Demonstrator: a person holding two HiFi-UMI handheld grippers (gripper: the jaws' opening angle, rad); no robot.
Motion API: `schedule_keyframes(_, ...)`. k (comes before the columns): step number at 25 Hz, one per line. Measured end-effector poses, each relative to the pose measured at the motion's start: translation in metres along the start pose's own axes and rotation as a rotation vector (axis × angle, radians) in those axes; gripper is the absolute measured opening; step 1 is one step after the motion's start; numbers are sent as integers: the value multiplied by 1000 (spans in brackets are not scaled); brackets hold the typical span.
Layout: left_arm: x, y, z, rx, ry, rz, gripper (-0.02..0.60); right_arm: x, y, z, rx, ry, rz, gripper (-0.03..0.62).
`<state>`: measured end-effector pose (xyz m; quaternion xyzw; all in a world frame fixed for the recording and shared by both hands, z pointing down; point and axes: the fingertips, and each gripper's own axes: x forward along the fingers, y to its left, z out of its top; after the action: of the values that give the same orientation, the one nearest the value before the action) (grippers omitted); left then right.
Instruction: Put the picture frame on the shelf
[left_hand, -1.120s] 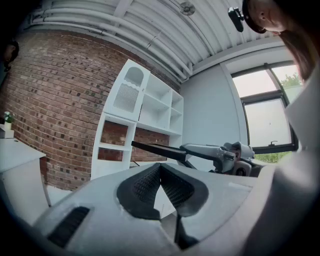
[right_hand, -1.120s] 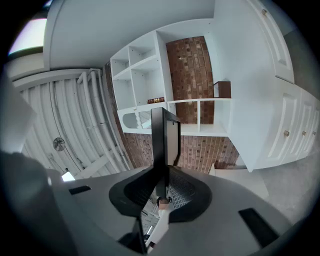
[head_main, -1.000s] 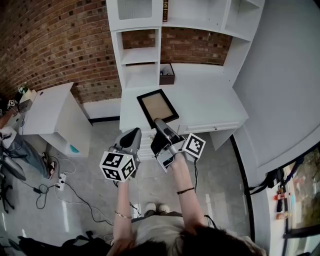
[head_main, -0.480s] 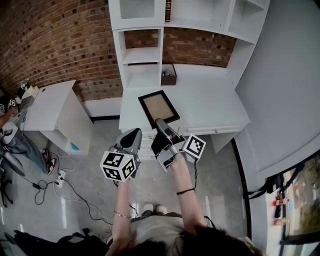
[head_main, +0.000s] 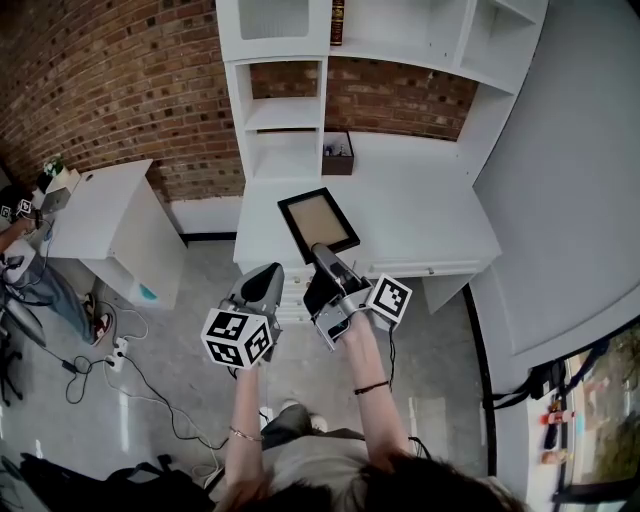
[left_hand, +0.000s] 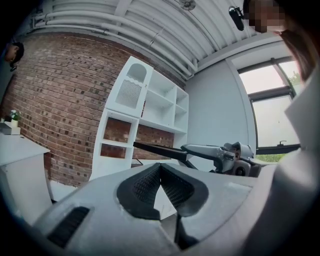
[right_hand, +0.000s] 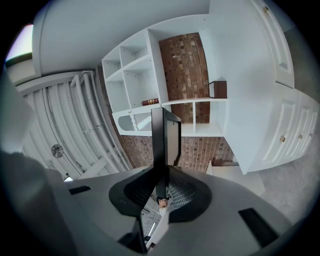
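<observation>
Picture frame (head_main: 318, 222) is kept clamped by its near edge in the right gripper (head_main: 320, 252) and has been carried slightly farther over the surface (head_main: 420, 215), toward the shelf (head_main: 284, 113). Left gripper (head_main: 268, 276) is closed on nothing. Placement not yet done.

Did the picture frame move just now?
No, barely: the picture frame keeps its spot against the dark box on the desk.

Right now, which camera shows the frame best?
Head view: the whole frame shows, face and border. Left gripper view catches only its thin edge; right gripper view sees it edge-on between its jaws.
</observation>
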<state>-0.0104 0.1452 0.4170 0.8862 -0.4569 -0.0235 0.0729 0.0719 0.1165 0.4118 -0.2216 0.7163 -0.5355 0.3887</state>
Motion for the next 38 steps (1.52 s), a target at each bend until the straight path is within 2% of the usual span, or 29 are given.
schedule_keyframes(8,17,10,0,2,4,10,11,14,-7,12,9,11,8,71)
schedule_keyframes(16,35,39,2,-1,10,0,11,43,-26,18,24,2,-13,71)
schedule_keyframes(38,106,132,15,-3,29,-99,11,134,-66,52,-10,-87,-38,71)
